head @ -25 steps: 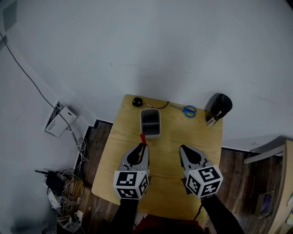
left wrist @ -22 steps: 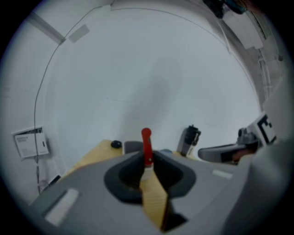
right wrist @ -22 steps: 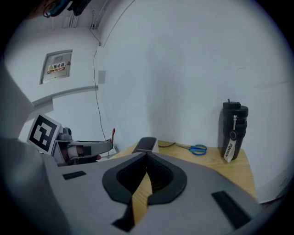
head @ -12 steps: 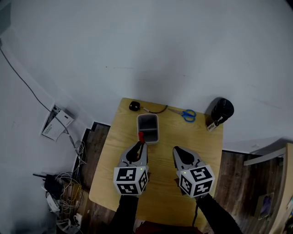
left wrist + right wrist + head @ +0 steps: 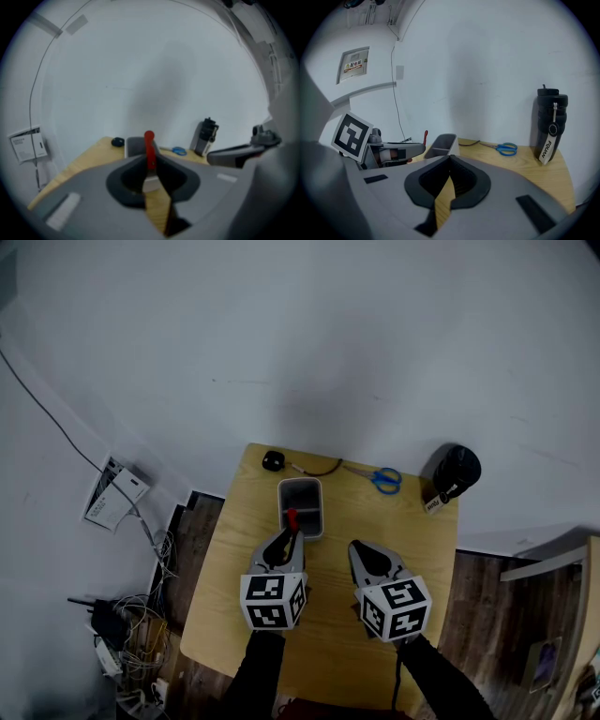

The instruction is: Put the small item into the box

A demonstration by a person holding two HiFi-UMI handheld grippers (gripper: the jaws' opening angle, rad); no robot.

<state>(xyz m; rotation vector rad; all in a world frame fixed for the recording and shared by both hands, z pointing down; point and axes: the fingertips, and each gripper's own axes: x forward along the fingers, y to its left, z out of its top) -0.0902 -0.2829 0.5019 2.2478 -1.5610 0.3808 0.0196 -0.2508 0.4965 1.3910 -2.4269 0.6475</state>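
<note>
Where the floor shows left of the table [image 5: 230,563], a tangle of cables [image 5: 131,624] lies by the wall. On the table's far left corner sits a black puck [image 5: 273,461], with a cord [image 5: 319,470] running right from it along the far edge. Nearer, the left gripper [image 5: 292,533] has its jaws pinched on a red item [image 5: 292,518], which sticks up out of the tips. From the head view its top overlaps the near end of the grey box [image 5: 302,493], which lies lengthwise toward the wall. Just beside it on the right, the right gripper [image 5: 355,547] hangs over bare wood, its jaws pressed together on nothing. Farther right, blue scissors [image 5: 384,478] lie by the far edge. A black bottle [image 5: 455,468] stands upright at the far right corner.
</note>
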